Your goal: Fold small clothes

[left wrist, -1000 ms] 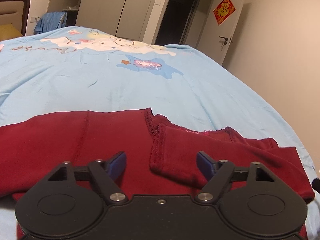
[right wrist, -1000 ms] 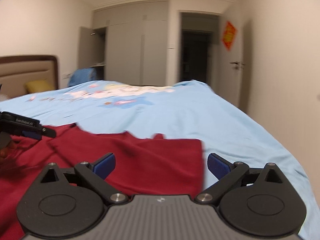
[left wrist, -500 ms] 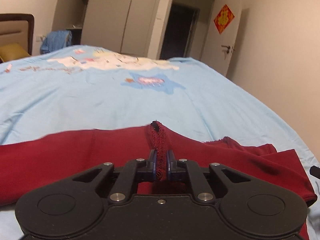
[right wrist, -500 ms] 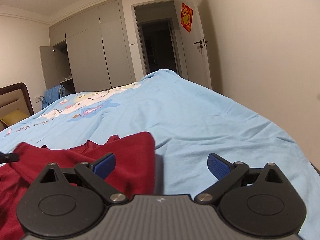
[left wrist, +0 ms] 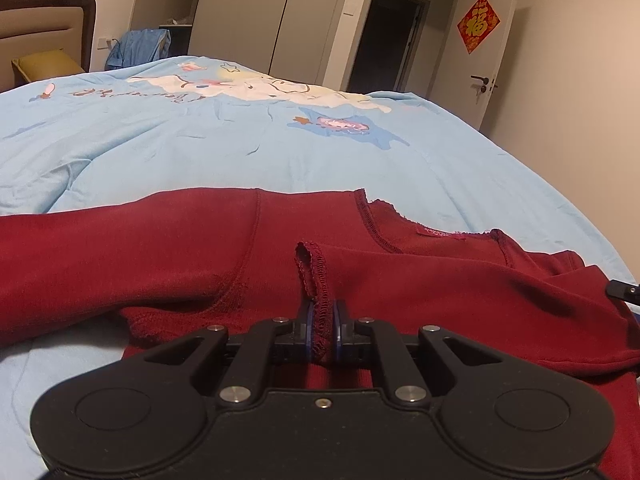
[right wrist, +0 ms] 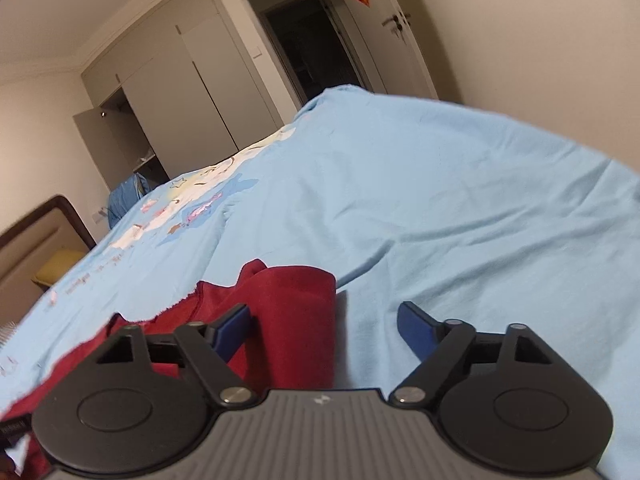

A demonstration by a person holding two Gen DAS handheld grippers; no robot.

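Note:
A dark red long-sleeved top (left wrist: pixel 168 240) lies spread across the light blue bed cover (left wrist: pixel 200 148), one sleeve stretching left and the neckline with its label toward the far right. My left gripper (left wrist: pixel 321 320) is shut on a stitched hem of the red top, pinching a raised fold. In the right wrist view the same red top (right wrist: pixel 288 312) ends in a folded edge that runs between the fingers of my right gripper (right wrist: pixel 324 326), which stands open and tilted, with bare cover under its right finger. A tip of the right gripper (left wrist: pixel 624 291) shows at the left view's right edge.
The bed cover (right wrist: pixel 440 200) carries a cartoon print (left wrist: pixel 256 88) further off. A headboard and yellow pillow (left wrist: pixel 44 65) are at the far left, wardrobes (left wrist: pixel 272 16) and a dark doorway (left wrist: pixel 384 40) behind, a white door (left wrist: pixel 486 60) at the right.
My left gripper closed on the red hem and has drawn it toward me. My right gripper swung right and tilted, staying open at the top's right edge.

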